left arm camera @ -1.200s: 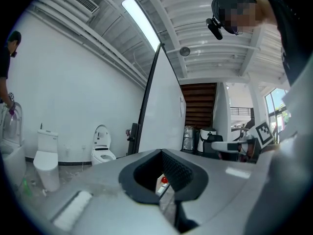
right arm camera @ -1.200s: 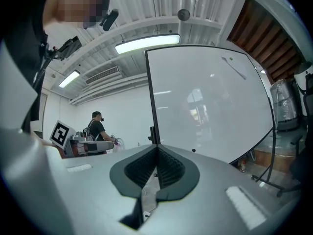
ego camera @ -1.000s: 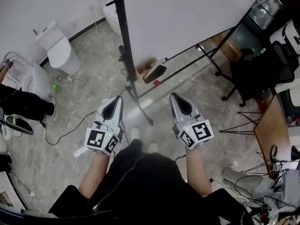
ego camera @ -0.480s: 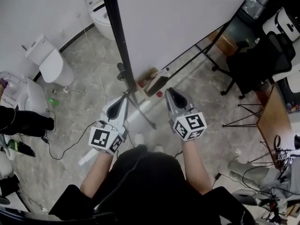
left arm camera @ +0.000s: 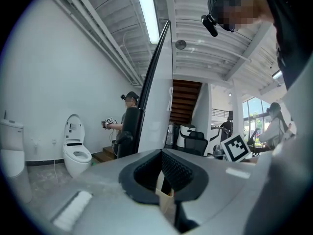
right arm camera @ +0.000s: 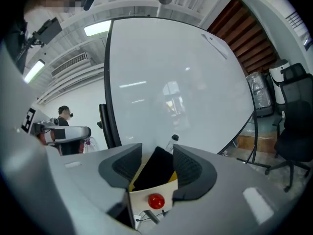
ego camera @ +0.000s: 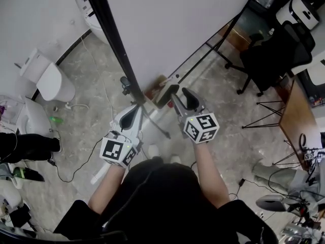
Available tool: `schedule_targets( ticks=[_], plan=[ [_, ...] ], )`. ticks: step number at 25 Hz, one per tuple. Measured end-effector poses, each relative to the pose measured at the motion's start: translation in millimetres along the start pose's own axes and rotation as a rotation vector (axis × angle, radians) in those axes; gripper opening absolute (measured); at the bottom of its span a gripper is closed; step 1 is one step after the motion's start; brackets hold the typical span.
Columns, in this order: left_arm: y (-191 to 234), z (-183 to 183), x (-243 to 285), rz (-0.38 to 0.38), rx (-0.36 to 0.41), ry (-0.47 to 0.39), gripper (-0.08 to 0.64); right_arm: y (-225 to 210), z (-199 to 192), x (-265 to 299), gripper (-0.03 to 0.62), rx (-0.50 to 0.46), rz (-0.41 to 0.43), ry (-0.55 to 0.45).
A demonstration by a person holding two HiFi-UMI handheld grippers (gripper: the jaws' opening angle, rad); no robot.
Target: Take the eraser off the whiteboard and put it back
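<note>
The right gripper (ego camera: 181,96) has reached the whiteboard (ego camera: 177,24). Its jaws have just been opening, half-wide around the eraser (right arm camera: 152,169) at the board's lower edge, not yet pinching. The left gripper (ego camera: 133,111) is closed.

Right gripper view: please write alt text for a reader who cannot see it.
The right claw, its jaws just opening, frames a black eraser at the foot of a large whiteboard. An office chair stands at the right.
</note>
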State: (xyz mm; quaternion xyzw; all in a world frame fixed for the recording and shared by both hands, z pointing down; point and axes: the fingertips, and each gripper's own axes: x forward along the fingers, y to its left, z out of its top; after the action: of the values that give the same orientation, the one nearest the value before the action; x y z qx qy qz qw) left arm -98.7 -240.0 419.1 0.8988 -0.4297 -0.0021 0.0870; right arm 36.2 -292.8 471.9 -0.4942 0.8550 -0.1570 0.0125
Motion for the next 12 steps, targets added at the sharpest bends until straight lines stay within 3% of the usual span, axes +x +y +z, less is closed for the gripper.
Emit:
schedule_targets(
  ticks=[12],
  plan=[
    [-20.4, -17.7, 25.4, -0.093, 0.015, 0.052, 0.005, -15.6, -17.0, 18.5, 0.307, 0.114, -0.013, 0.021]
  ],
)
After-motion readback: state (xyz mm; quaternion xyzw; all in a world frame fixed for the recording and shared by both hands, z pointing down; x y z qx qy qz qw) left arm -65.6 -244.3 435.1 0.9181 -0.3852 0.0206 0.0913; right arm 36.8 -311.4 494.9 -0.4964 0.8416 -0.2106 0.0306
